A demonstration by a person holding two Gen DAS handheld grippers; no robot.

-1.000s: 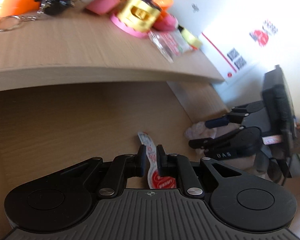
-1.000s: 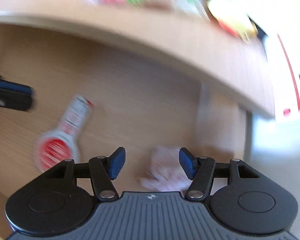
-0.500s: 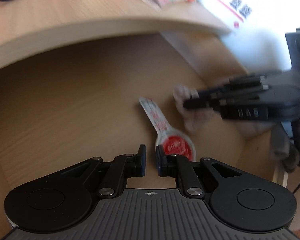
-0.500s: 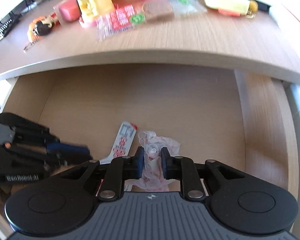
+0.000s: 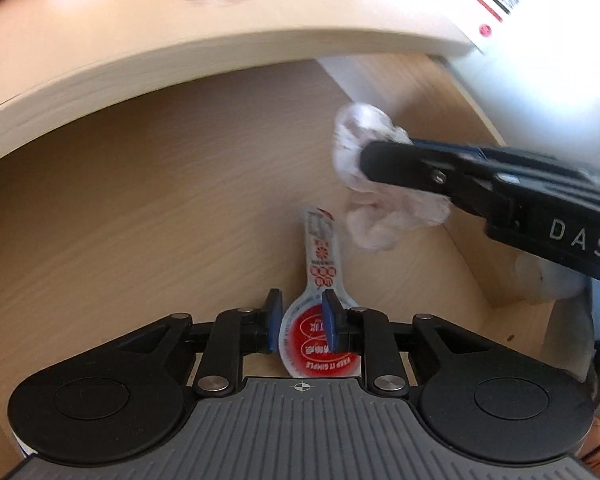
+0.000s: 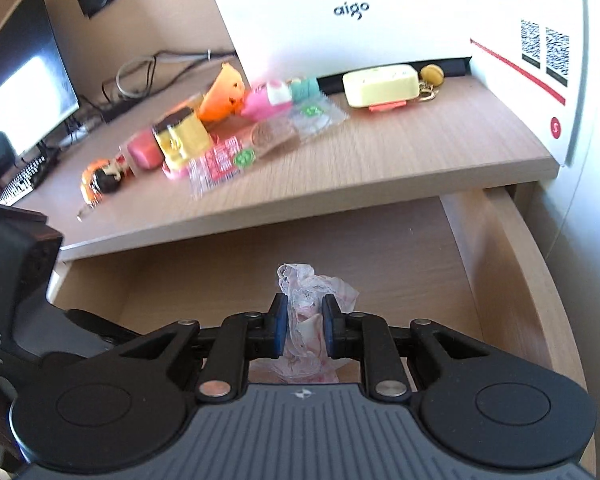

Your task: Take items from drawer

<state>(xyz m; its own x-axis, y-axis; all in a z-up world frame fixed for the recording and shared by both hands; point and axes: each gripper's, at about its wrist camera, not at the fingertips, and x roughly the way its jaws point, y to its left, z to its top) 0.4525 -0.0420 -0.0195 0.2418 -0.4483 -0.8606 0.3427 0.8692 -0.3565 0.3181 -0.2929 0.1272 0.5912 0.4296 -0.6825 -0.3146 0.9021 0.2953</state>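
The wooden drawer [image 5: 140,220] stands pulled out beneath the desk top. A spoon-shaped white packet with a red round end [image 5: 320,264] lies flat on the drawer floor. My left gripper [image 5: 303,320] hovers over its round end, fingers a little apart and straddling it. My right gripper [image 6: 304,324] is shut on a crumpled pink-and-white plastic wrapper [image 6: 308,288] and holds it up above the drawer floor. The left wrist view shows that wrapper [image 5: 384,224] hanging from the right gripper's fingers near the drawer's right wall.
The desk top [image 6: 380,152] overhangs the drawer's back and carries several toys and snack packets, among them a yellow case [image 6: 380,86]. A white box [image 6: 380,20] stands at the desk's right end. A monitor [image 6: 20,72] is at far left. The drawer's right wall [image 6: 500,264] is close.
My right gripper closed on the wrapper and lifted it off the drawer floor. My left gripper let go of the packet, then spread its fingers slightly over the round end.
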